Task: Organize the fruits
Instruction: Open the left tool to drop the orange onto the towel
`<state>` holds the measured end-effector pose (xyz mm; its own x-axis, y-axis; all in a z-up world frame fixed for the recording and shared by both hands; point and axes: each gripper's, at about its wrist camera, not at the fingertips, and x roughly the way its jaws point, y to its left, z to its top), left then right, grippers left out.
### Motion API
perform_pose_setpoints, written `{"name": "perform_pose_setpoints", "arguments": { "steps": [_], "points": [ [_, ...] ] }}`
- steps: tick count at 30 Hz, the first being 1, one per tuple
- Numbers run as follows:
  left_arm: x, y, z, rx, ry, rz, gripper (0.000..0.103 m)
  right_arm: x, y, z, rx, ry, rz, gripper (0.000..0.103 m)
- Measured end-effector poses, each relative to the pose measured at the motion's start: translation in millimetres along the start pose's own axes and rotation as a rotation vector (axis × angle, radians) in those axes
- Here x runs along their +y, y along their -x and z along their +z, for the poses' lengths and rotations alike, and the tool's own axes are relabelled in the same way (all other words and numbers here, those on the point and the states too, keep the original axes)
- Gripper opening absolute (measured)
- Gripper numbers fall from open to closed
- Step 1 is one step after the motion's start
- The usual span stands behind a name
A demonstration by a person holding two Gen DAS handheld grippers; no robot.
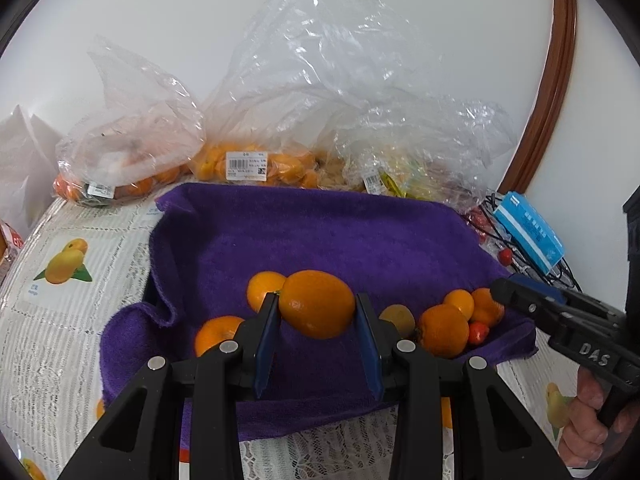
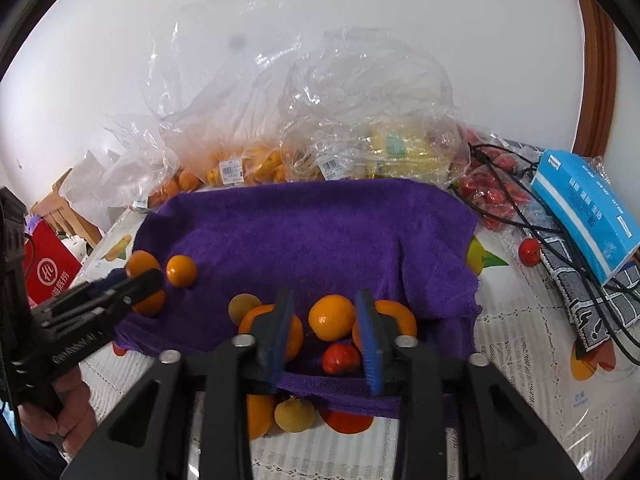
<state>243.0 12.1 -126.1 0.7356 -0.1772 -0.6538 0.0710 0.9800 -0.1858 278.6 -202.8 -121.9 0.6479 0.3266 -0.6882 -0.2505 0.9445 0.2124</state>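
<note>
A large orange (image 1: 317,304) is being clamped between the left gripper (image 1: 316,320) jaws above the purple towel (image 1: 320,232), best lowered gently beside the two oranges there, while the right gripper (image 2: 325,320) is being held with jaws apart.

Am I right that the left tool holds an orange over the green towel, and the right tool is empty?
Not quite: the towel is purple, not green, as the left wrist view shows. The left tool does hold an orange over it, and the right tool is open and empty above the fruit pile.
</note>
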Motion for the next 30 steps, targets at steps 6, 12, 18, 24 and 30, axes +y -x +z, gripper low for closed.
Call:
{"name": "perform_pose_setpoints", "arguments": {
  "steps": [6, 12, 18, 24, 30],
  "points": [
    [-4, -15, -4, 0.066, -0.009, -0.016, 0.036, 0, 5, 0, -0.027, -0.003, -0.032, 0.046],
    [-1, -17, -6, 0.073, -0.005, -0.005, 0.041, 1, 11, -1, -0.063, 0.016, -0.066, 0.046],
    [0, -6, -3, 0.036, -0.002, -0.009, 0.050, 5, 14, 2, -0.032, 0.034, -0.055, 0.046],
    [-2, 3, -5, 0.009, -0.003, -0.021, 0.050, 4, 16, -8, -0.011, 0.026, -0.036, 0.037],
    [-11, 17, -9, -0.025, -0.049, -0.015, 0.050, 14, 19, -30, 0.017, 0.043, -0.025, 0.024]
  ]
}}
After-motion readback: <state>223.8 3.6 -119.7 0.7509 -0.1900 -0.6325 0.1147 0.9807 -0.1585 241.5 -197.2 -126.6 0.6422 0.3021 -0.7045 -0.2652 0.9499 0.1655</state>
